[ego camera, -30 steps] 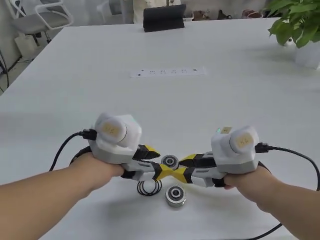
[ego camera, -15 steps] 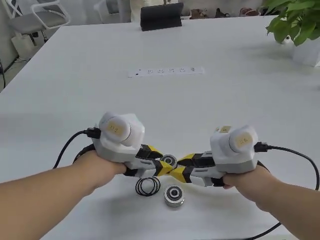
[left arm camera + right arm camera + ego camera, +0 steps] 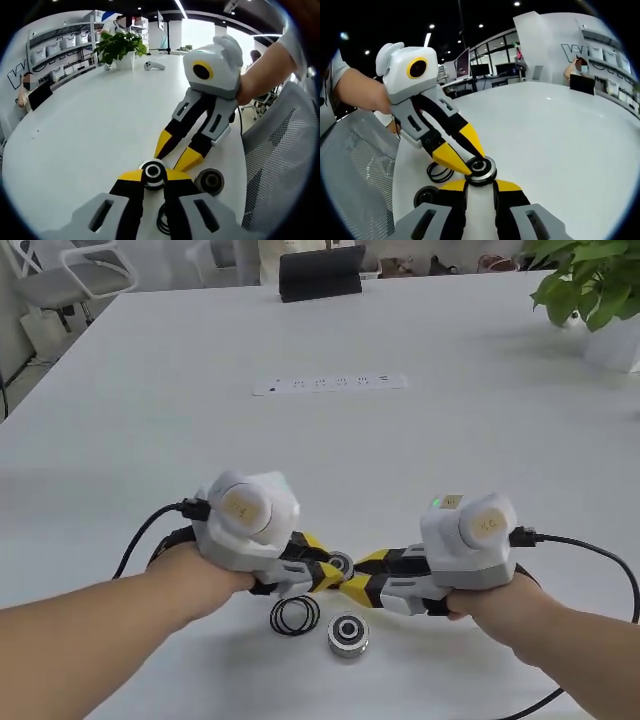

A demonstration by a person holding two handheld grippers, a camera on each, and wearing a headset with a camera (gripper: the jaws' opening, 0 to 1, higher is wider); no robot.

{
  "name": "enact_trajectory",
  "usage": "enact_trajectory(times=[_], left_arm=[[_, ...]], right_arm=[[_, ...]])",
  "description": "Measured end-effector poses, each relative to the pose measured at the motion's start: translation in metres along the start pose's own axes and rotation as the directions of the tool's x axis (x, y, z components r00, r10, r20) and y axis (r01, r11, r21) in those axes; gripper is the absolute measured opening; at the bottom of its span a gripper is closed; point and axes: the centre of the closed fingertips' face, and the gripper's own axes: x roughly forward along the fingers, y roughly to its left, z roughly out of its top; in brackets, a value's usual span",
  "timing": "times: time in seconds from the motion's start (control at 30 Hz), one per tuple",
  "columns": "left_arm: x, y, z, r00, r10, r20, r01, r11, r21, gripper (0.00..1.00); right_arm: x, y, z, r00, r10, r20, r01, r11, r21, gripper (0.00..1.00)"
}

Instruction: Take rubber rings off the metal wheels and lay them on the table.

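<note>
Left gripper [image 3: 318, 570] clamps a small metal wheel [image 3: 340, 563] just above the desk [image 3: 330, 460], jaws closed on its sides, as a person works to strip its rubber ring. From the right, the right gripper [image 3: 362, 585] meets it nose to nose, jaws parted a little, tips at the wheel's rim with no firm hold evident. The step in hand looks to be peeling a ring off the held wheel. The next move likely calls for the right tips to catch the ring's edge and draw it off while the left grip holds firm. The wheel is a squat disc with no real long axis; its bore faces up, tilted toward the person. Below lie loose rings [image 3: 295, 615], flat on the desk, and just right of them a second wheel [image 3: 347, 632], bore up.
</note>
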Motion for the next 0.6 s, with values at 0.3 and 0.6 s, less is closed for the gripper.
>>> enact_trajectory(times=[0.3, 0.6], left_arm=[[0.0013, 0.0012, -0.0003, 1.0, 0.007, 0.001, -0.007, 0.999, -0.031, 0.07], [0.0017, 0.0022, -0.0008, 0.9999, 0.013, 0.005, -0.013, 0.999, -0.045, 0.07]], right_arm=[[0.001, 0.0, 0.0001, 1.0, -0.007, 0.003, 0.007, 1.0, -0.001, 0.18], [0.0033, 0.0001, 0.0019, 0.9997, -0.02, 0.01, 0.02, 1.0, -0.012, 0.21]])
